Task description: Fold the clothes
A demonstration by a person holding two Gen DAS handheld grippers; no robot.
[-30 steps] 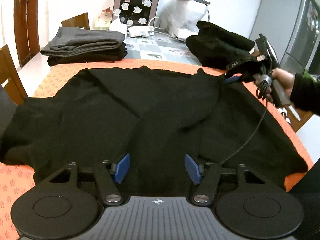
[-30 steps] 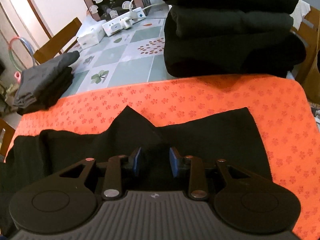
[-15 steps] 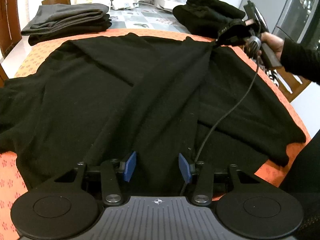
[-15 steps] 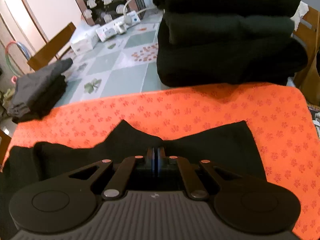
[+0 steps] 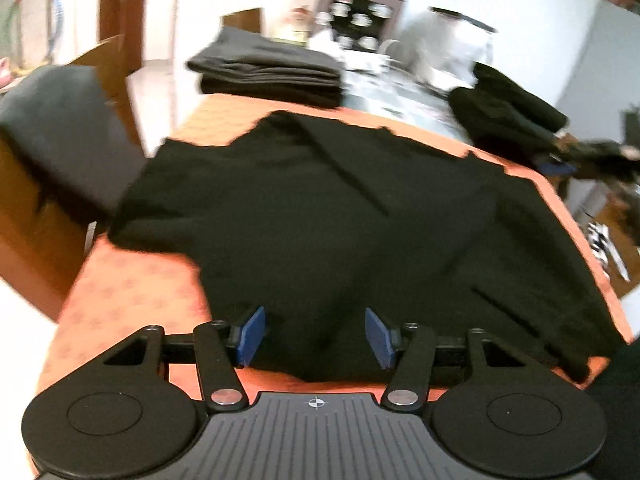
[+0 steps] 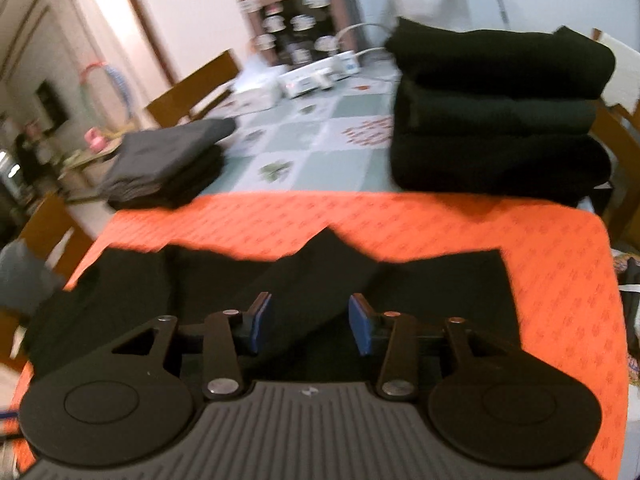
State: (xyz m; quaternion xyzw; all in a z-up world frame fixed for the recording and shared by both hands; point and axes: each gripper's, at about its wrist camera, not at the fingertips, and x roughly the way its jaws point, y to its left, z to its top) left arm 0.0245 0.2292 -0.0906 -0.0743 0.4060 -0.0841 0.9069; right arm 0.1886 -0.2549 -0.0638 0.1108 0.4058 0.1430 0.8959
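Black garment [image 5: 340, 216] spread flat on orange cloth [image 5: 132, 288], both tongs open and empty.

Left of left gripper [image 5: 315, 334]: bare orange strip, table edge close beyond; blue pads wide apart over near hem, gripping nothing. Ahead of right gripper [image 6: 308, 322]: pads equally wide over pointed far edge, nothing held. Beyond it open orange band, grey folded pile [image 6: 168, 164] ahead-left, black stack [image 6: 500, 116] ahead-right; free orange margin at right.
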